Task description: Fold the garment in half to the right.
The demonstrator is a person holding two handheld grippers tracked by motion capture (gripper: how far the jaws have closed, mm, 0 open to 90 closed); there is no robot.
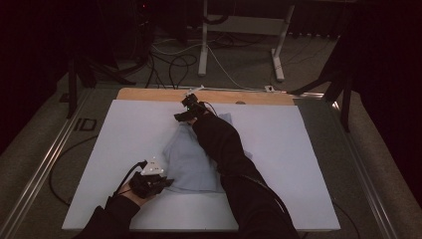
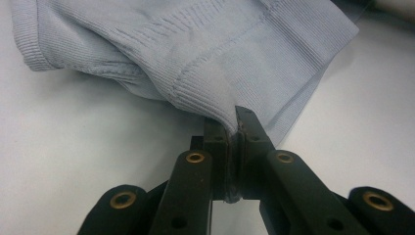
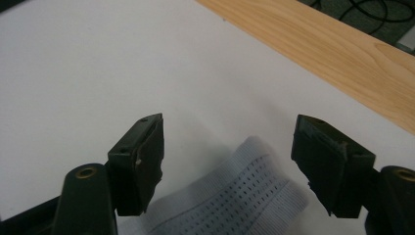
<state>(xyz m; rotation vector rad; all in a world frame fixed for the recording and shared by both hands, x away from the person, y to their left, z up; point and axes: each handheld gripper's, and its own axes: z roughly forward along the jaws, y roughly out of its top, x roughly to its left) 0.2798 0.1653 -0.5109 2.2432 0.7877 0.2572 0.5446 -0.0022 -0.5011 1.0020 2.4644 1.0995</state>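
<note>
Pinching garment hem: left claw, near worktop front edge. Right claw gaping over far cuff; misaligned closing may miss, stretching knit.

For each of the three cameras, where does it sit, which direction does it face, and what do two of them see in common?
High view: above the person's side, facing forward and down on the white table; both forearms, left gripper, right gripper.
Left gripper view: rides the left gripper, whose jaws pinch the pale blue garment.
Right gripper view: rides the right gripper, jaws open over a garment end.
Shared: the garment and the table.
</note>
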